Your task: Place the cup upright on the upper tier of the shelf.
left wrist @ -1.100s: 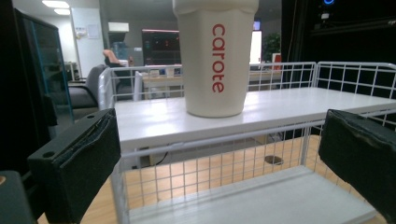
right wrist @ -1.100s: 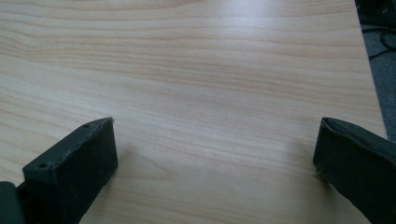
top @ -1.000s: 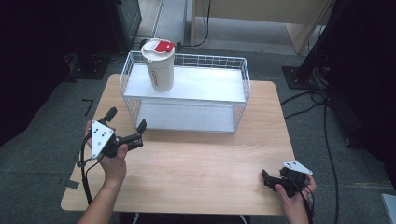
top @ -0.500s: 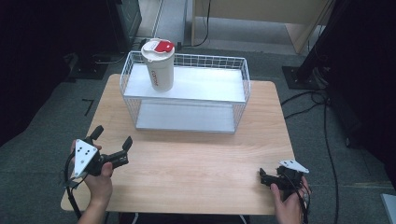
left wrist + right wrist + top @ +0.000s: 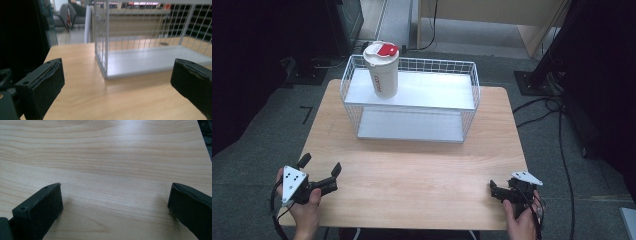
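A cream tumbler with a white lid and a red flap stands upright at the left end of the upper shelf of a white wire rack. The rack sits on the far half of a light wooden table. My left gripper hovers at the table's near left corner, open and empty, aimed toward the rack. In the left gripper view, my left gripper frames the rack's lower shelf. My right gripper rests at the near right edge. In its own view, my right gripper is open over bare wood.
The rack's lower shelf holds nothing. Grey carpet surrounds the table. Black cables and a dark stand base lie on the floor to the right. Wooden furniture stands behind.
My left gripper has drawn back from near the rack to the table's near left corner. The right gripper has slid slightly toward the near edge. Tumbler and rack are unmoved.
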Motion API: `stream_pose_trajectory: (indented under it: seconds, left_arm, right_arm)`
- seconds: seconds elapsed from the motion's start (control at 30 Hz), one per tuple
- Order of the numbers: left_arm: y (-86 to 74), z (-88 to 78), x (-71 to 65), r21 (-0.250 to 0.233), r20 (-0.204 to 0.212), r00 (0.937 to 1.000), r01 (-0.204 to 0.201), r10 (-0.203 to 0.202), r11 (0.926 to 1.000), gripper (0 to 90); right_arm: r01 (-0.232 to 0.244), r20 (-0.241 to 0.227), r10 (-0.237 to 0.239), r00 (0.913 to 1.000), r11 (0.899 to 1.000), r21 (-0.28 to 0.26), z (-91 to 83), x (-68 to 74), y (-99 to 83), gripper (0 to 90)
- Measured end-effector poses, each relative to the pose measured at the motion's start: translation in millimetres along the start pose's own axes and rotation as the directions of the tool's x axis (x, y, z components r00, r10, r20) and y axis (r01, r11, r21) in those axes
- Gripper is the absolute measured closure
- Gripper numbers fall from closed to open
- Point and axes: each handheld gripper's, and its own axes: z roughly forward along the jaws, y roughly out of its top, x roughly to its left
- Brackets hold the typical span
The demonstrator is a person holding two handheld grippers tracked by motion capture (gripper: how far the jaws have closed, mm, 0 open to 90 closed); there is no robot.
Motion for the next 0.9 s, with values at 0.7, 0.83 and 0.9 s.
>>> stream_pose_trajectory:
  seconds: [0.7,0.83,0.9]
  left_arm:
    - [-42.7,13.5,16.9,0.405,-0.096,0.9952,0.058,-0.020,0.9126,0.0]
    - [-44.8,13.3,18.2,0.440,-0.104,0.9946,0.055,-0.010,0.8964,0.0]
    - [-46.1,14.9,17.6,0.462,-0.111,0.9938,0.042,0.010,0.8857,0.0]
  right_arm:
    - [0.007,-0.009,-0.007,0.9999,1.000,0.003,-0.2,0.4,-0.1,0.0]
    - [0.009,-0.008,-0.009,0.9999,1.000,0.002,-0.2,0.2,-0.1,0.0]
    - [0.009,-0.008,-0.009,0.9999,1.000,0.002,-0.2,0.2,-0.1,0.0]
